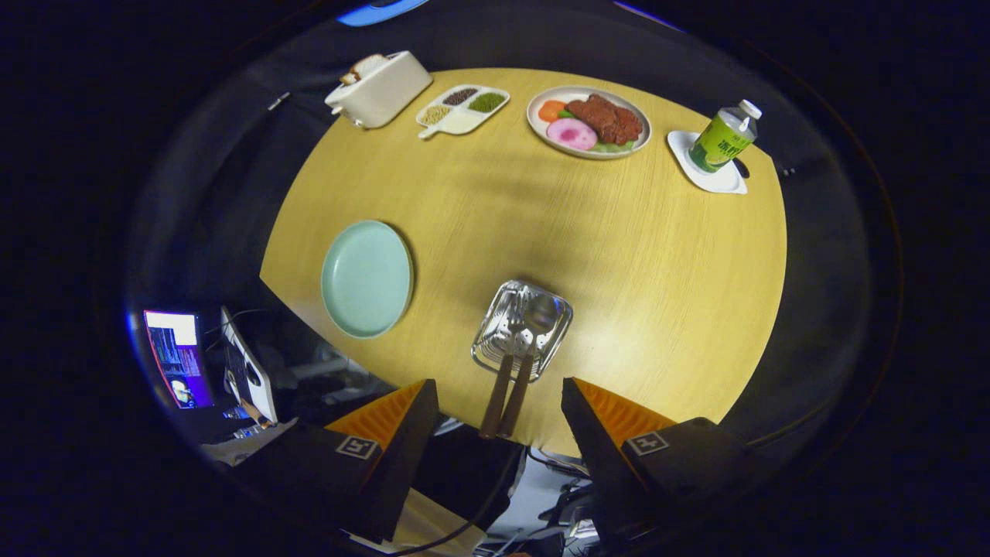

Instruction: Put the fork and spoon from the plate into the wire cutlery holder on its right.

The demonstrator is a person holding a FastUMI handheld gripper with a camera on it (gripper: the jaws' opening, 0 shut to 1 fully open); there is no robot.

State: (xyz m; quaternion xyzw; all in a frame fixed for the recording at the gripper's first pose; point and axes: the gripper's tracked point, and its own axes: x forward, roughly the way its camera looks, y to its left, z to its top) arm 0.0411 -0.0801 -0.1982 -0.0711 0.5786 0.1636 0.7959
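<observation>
1. On the round wooden table (619, 255), at its left side, lies an empty pale green plate (366, 278), bare of cutlery.
2. Beyond the plate, at the table's far left edge, stands a white toaster (379, 89) with bread poking from its slot.
3. Just right of the toaster sits a white divided dish (462, 108) holding dark, green and pale grains in separate compartments.
4. Right of the green plate, near the table's front edge, stands the wire cutlery holder (522, 329). The fork (501, 371) and spoon (526, 363) both rest inside it, heads down in the basket, their brown handles side by side and leaning out toward the camera, over the table's edge.
5. The gripper (499, 398) hangs above and in front of the holder with its fingers spread wide and nothing between them but the two handle ends, which neither finger touches.
6. Farther back, a white plate of food (588, 121) carries brown meat slices, a pink round slice and something orange.
7. At the far right, a green bottle (725, 138) with a white cap stands on a white coaster (719, 179).
</observation>
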